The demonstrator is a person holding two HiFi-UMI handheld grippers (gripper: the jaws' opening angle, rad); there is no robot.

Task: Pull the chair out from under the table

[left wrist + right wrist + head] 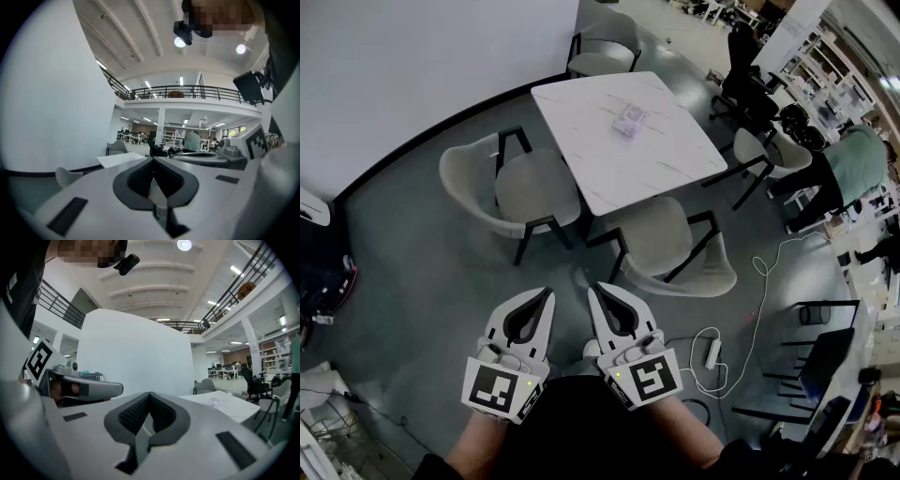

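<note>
**Hovering short of the table, both grippers closed and empty**

From the head view, the left gripper and the right gripper are held side by side low in the frame. They are above the grey floor and well apart from any furniture. Each gripper's own view shows its jaws pressed together at the tips, with nothing between them (the dark ribbed pads meet in a point). Both point roughly level, toward the table.

The table is white and square with faint marbling, and it stands near a pale wall. A small packet lies on its top, toward the far side.

Four pale shell chairs with black legs ring the table:
- The near chair is closest to the grippers. The front of its seat is tucked under the table's near edge and its curved back faces the person.
- The left-hand chair sits just beside the table's left edge (whether it touches is hard to say).
- The far chair stands at the opposite side of the table.
- The right-side chair stands by the right corner.

A white cable trails across the floor to a power strip to the right of the right gripper. A person in a green top bends over at the right edge of the head view.
</note>
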